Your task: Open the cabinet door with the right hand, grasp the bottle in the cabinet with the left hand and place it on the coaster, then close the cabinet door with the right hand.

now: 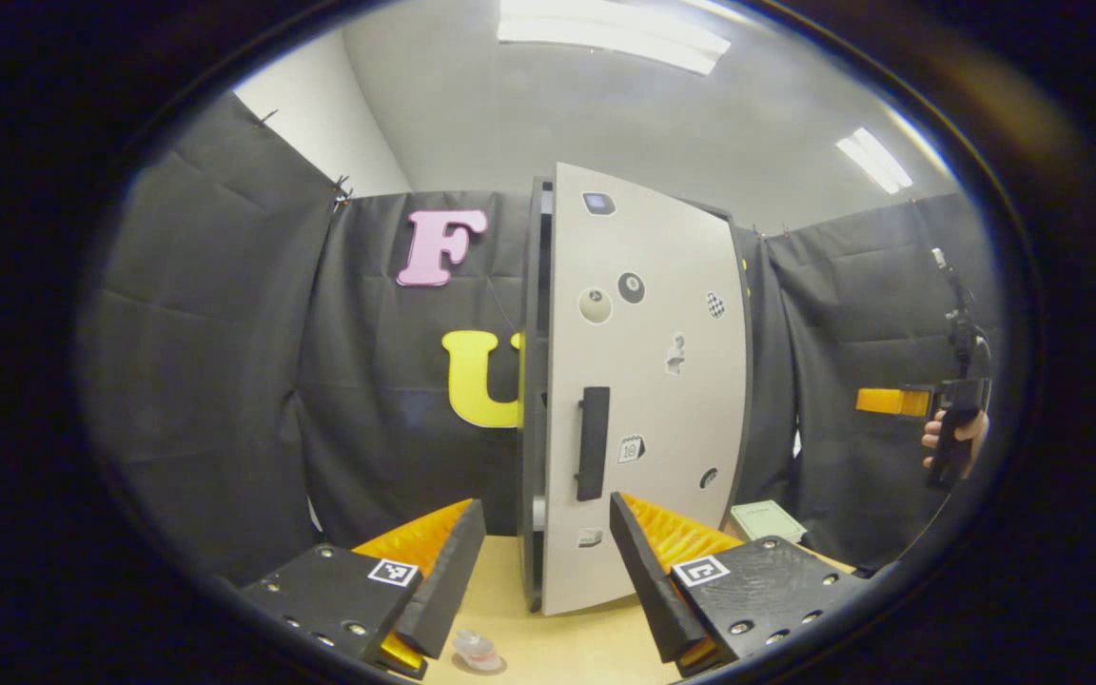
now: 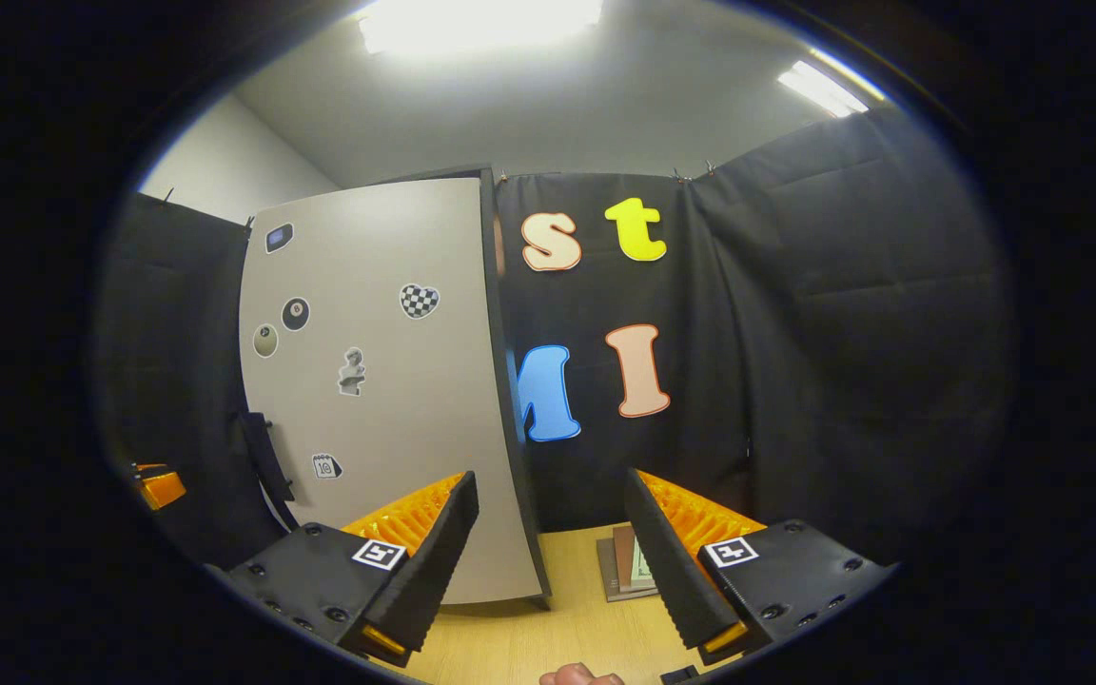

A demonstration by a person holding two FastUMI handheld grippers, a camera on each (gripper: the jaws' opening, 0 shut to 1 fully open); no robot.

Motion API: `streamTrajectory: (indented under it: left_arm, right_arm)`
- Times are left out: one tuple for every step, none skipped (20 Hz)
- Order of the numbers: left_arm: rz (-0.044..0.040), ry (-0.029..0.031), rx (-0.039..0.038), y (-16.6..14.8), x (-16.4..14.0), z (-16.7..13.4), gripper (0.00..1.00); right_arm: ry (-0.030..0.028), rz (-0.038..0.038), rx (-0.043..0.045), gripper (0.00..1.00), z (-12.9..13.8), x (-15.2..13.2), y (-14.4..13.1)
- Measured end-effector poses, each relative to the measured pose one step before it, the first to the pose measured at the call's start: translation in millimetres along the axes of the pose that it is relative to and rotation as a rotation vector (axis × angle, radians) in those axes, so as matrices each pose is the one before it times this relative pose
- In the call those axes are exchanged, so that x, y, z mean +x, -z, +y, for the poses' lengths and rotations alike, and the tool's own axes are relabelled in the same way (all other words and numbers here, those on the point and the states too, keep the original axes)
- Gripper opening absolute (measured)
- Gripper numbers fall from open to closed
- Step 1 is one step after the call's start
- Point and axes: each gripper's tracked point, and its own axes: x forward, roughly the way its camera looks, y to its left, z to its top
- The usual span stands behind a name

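Left gripper (image 1: 538,533): jaws spread wide, nothing between the fingers, hanging over the wooden table (image 1: 548,647). Each finger block carries a square black-and-white marker tag (image 1: 393,572) — a pattern, not readable text.

Straight ahead of it stands the cabinet (image 1: 534,381), dark-framed, with its pale door (image 1: 648,381) nearly shut; only a narrow gap shows along the left edge. Vertical black handle (image 1: 592,442) on the door's left side. Bottle inside the cabinet can't be seen through that gap.

A small clear round thing (image 1: 478,650) with a reddish part lies on the table just under the left finger; can't tell what it is. Pale green booklet (image 1: 767,520) sits on the table right of the cabinet; its print is too small to read.

Door stickers (image 1: 631,287): a black 8-ball, a pale ball, a checkered heart, a small figure, a calendar page with what looks like "18".

Right gripper (image 2: 553,533): also wide open and empty, near the door's hinge side. Flat books (image 2: 629,561) lie on the table between its fingers, farther off. It shows in the left gripper view too, far right, held in a hand (image 1: 957,438) — well apart from the handle.
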Motion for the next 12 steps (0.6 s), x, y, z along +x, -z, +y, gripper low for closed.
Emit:
streamTrajectory:
  left_arm:
    - [0.00248, -0.01893, 0.00052, 1.68, 0.25, -0.28, 0.8]
    - [-0.00031, -0.0108, -0.01205, 1.79, 0.06, -1.94, 0.8]
    - [-0.00031, -0.00707, -0.02798, 2.07, -2.66, -3.67, 0.8]
    - [-0.00521, -0.00241, -0.03789, 1.38, -1.52, -4.96, 0.8]
    - [-0.00411, 0.00031, -0.03638, 2.66, -2.21, -4.53, 0.8]
    - [0.00006, 0.00048, -0.02142, 1.2, -3.16, -2.6, 0.8]
    - [-0.00315, 0.00135, -0.01135, 0.04, -1.79, 0.23, 0.8]
    - [-0.0043, -0.00263, -0.00782, -0.39, -0.2, 0.9, 0.8]
    - [-0.00486, -0.00011, -0.00264, 0.17, -0.47, 2.51, 0.8]
    - [-0.00675, -0.00352, 0.00005, 0.21, -0.17, 3.95, 0.8]
    - [-0.00454, -0.00341, -0.00274, 0.41, 0.83, 4.73, 0.81]
    - [-0.00487, 0.00156, -0.00674, -0.36, 2.45, 4.47, 0.81]
  right_arm:
    - [-0.01426, 0.00243, 0.00678, 0.98, -2.66, 0.45, 4.41]
    - [-0.01335, 0.00161, 0.0053, 0.98, -3.29, 0.58, 4.25]
    - [-0.01007, 0.00005, 0.00446, 0.98, -3.8, 0.53, 4.39]
    - [-0.00286, 0.00428, 0.00683, 0.98, -3.81, 1.03, 5.09]
    - [0.00173, 0.01039, 0.0082, 0.98, -2.79, 0.39, 7.39]
    - [0.00353, 0.00695, 0.01276, 0.97, -2.18, -0.23, 5.61]
    - [-0.00745, -0.00891, 0.01232, 0.98, 2.21, -0.69, 0.12]
    - [-0.01453, -0.01513, 0.00803, 0.98, 4.17, -1.24, -1.82]
    - [-0.00118, -0.0118, 0.0057, 0.98, 0.26, -1.18, -0.37]
    - [0.0104, -0.00022, 0.00132, 0.98, -1.27, -1.08, 2.11]
    - [0.01697, 0.00592, -0.00727, 0.98, -2.23, -0.85, 4.87]
    - [0.02017, 0.00282, -0.01084, 0.98, -2.8, -0.29, 3.31]
